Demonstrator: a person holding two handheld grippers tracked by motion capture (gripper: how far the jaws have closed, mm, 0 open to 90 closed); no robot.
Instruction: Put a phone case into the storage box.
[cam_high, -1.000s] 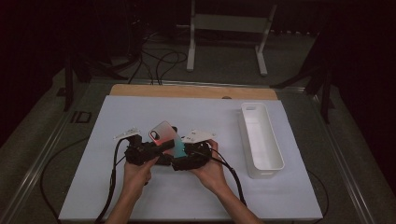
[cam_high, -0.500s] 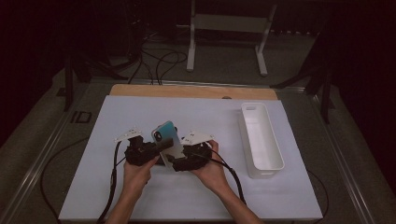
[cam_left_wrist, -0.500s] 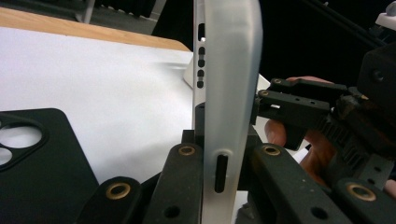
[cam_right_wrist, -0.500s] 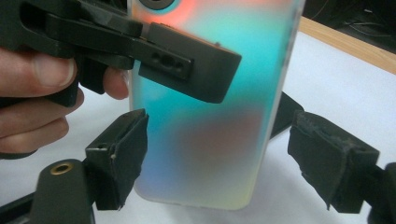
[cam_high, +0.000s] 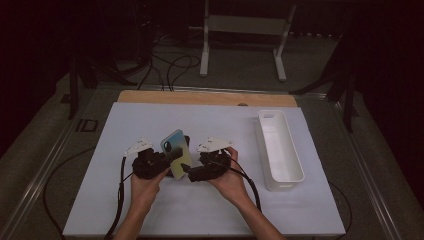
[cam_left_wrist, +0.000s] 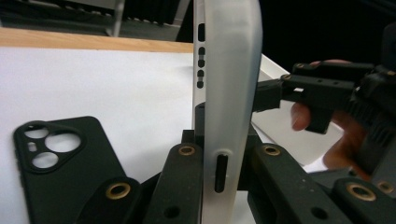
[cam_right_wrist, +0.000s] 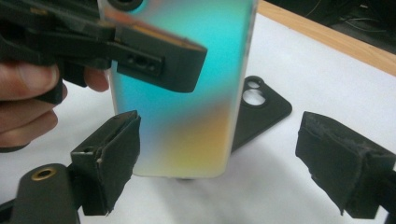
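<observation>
Since a second ago, I am standing the phone (cam_high: 176, 152) upright above the table (cam_high: 150, 120), its iridescent back facing out. I am clamping its lower end in my left claw (cam_left_wrist: 219, 172); my right claw (cam_right_wrist: 224, 163) is gaping beside it. Behind it, a black case (cam_left_wrist: 60, 163) is lying flat.

Glossy iridescent phone (cam_right_wrist: 187, 93) — matt black case (cam_left_wrist: 60, 172), white plastic tray (cam_high: 280, 150)

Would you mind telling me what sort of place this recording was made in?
Probably a lab or recording workspace, not a home: a white-covered table in a dark room, loose cables on the floor behind it, and a white metal stand.
</observation>
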